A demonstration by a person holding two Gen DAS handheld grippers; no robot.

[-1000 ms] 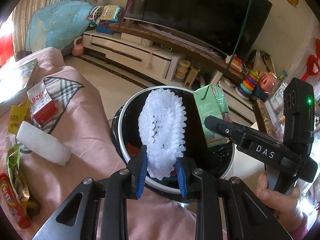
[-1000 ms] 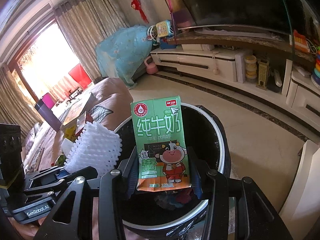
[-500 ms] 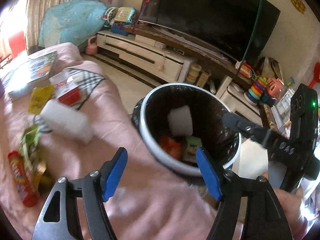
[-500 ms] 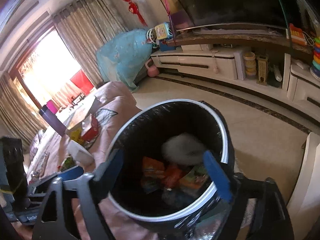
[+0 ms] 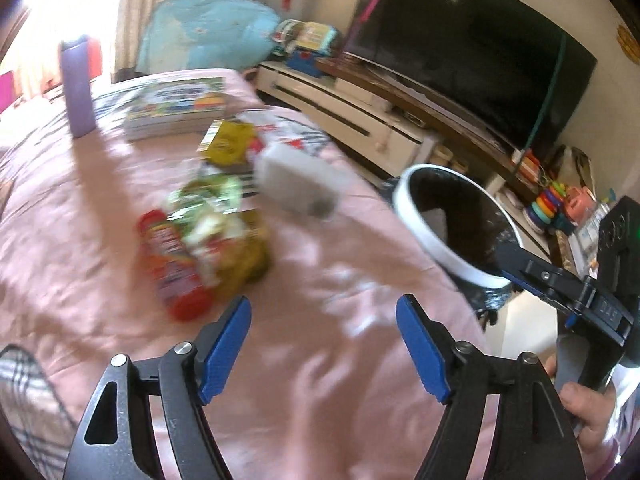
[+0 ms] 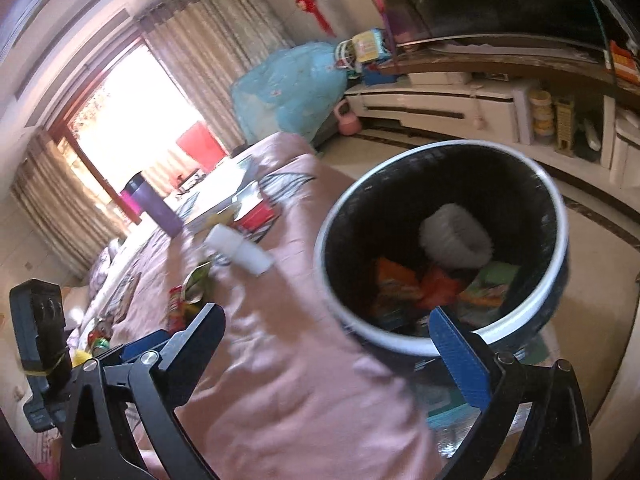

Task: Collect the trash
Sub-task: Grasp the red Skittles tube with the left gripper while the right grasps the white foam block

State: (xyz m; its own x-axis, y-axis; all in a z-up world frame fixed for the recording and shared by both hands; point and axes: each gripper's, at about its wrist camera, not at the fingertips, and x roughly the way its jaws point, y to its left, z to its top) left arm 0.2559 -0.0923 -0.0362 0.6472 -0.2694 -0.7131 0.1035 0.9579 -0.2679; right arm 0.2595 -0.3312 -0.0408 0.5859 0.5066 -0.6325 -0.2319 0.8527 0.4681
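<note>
Both loads had gone since the earlier frames: the white foam net (image 6: 454,240) and the green carton (image 6: 490,286) lay in the bin (image 6: 558,224) on top of orange wrappers, and the left gripper (image 5: 324,344) had swung away from the bin to face the pink cover (image 5: 320,400). Its jaws were opening, nothing between them; the right gripper (image 6: 332,340) hung at the bin's near rim, its jaws also opening and empty. What trash was left lay mid-cover: a red tube (image 5: 172,264) under a heap of green and yellow wrappers (image 5: 224,232), a white foam block (image 5: 300,188) near the cover's bin-side edge, a yellow packet (image 5: 228,144) and a red-and-white pack (image 6: 256,214) further back. The heap looked like the likeliest trouble: a grab there could close on one loose wrapper and drag the others, or pinch the soft cover along with it. The round tube might roll from the pads, and the block, so near the edge, could be knocked to the floor beside the bin. A book (image 5: 176,108) and a purple bottle (image 5: 78,88) at the far end were probably not trash and should be left. Blur smeared the whole left view, so wrapper count and labels could not be read, and the bin's floor was hidden under its contents.
</note>
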